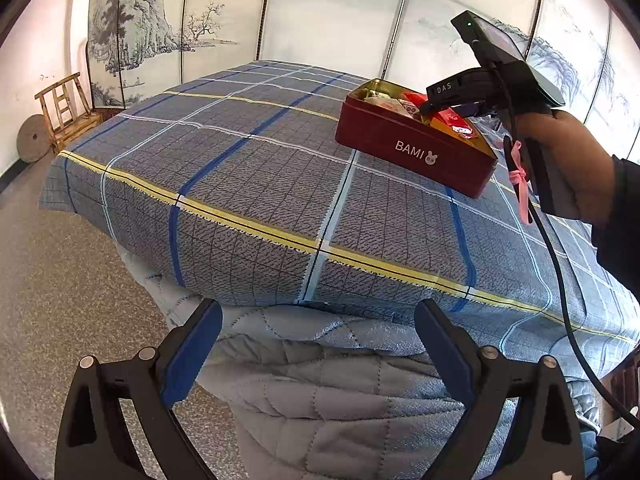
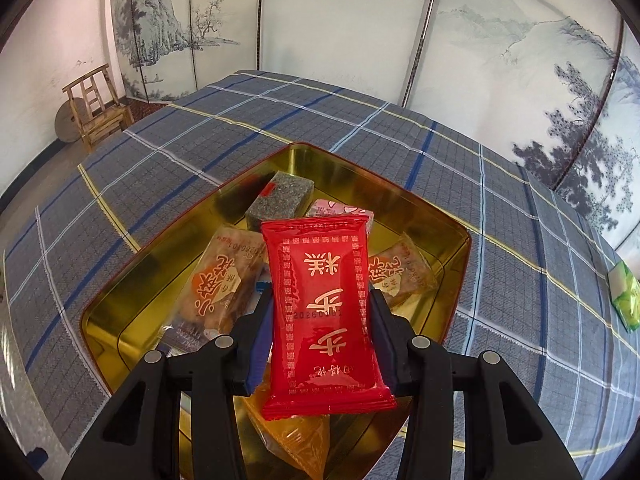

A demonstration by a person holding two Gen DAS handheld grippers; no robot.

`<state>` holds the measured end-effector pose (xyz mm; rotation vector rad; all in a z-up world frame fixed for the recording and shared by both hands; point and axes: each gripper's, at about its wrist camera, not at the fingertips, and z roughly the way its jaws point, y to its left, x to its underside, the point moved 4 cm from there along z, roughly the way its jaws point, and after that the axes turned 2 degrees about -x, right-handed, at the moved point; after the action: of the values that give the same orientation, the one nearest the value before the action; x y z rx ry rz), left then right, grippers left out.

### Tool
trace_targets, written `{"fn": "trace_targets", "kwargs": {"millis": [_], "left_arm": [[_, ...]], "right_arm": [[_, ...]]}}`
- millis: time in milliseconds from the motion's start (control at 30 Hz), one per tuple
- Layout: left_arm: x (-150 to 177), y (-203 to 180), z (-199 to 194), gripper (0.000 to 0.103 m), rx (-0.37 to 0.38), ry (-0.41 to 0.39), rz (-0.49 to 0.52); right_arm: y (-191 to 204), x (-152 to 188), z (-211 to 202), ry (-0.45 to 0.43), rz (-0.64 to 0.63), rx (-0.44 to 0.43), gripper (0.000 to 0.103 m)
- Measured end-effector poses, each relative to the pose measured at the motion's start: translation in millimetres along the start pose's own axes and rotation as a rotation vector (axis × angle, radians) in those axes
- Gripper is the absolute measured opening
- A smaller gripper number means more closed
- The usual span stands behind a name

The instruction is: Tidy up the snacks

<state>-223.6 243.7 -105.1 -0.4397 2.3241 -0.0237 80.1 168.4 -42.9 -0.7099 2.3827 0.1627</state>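
A red snack packet [image 2: 324, 312] with gold characters is pinched between the blue pads of my right gripper [image 2: 322, 304], held over the open gold-lined tin [image 2: 444, 224]. Inside the tin lie several wrapped snacks, among them a grey block [image 2: 280, 196], brown packets [image 2: 222, 280] and an orange packet [image 2: 296, 440]. From the left wrist view the tin [image 1: 412, 148] is dark red outside, marked BAMI, and sits on the plaid bed cover, with my right gripper [image 1: 430, 108] dipping into it. My left gripper [image 1: 318, 336] hangs open over the bed's near edge, holding nothing.
The tin rests on a blue-grey plaid bed cover [image 1: 240, 168] above a quilted blanket [image 1: 320, 380]. A green packet [image 2: 624, 292] lies on the bed at the far right. A wooden chair [image 1: 66, 114] and a round stone stand by the painted screen wall. A person's hand [image 1: 572, 164] holds the right gripper.
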Motion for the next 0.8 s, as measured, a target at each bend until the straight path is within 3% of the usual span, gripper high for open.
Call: {"fn": "trace_targets", "kwargs": {"millis": [267,367,433,500,567,700,800], "left_arm": [[-0.2,-8.6,0.4,0.095,-0.018,0.01,0.028],[-2.1,-13.5,-2.2,0.095,-0.03,0.004,0.049],[-5.5,-16.5,-2.4,0.096,-0.052,0.002,0.064],[-10.9,-18.3,-1.3,0.098,-0.071,0.003,0.072],[-19.6,-21.0,-1.4,0.098,-0.086,-0.008,0.07],[-47.9,-33.1,-2.1,0.102,-0.152,-0.076,0.097],[-75.3,-46.1,-3.9,0.103,-0.194,-0.149,0.114]], "right_arm": [[3.7,10.8,7.5,0.036,-0.017,-0.021,0.05],[1.5,12.7,-0.3,-0.006,-0.009,-0.089,0.051],[-1.3,11.1,-13.8,-0.058,-0.008,-0.081,0.052],[-5.0,9.4,-22.7,-0.088,-0.005,-0.063,0.063],[-20.9,6.4,-52.4,-0.183,0.022,0.022,0.09],[-36.8,12.8,-90.5,-0.275,0.038,0.097,0.098],[-45.3,22.8,-108.6,-0.271,0.049,0.15,0.1]]}}
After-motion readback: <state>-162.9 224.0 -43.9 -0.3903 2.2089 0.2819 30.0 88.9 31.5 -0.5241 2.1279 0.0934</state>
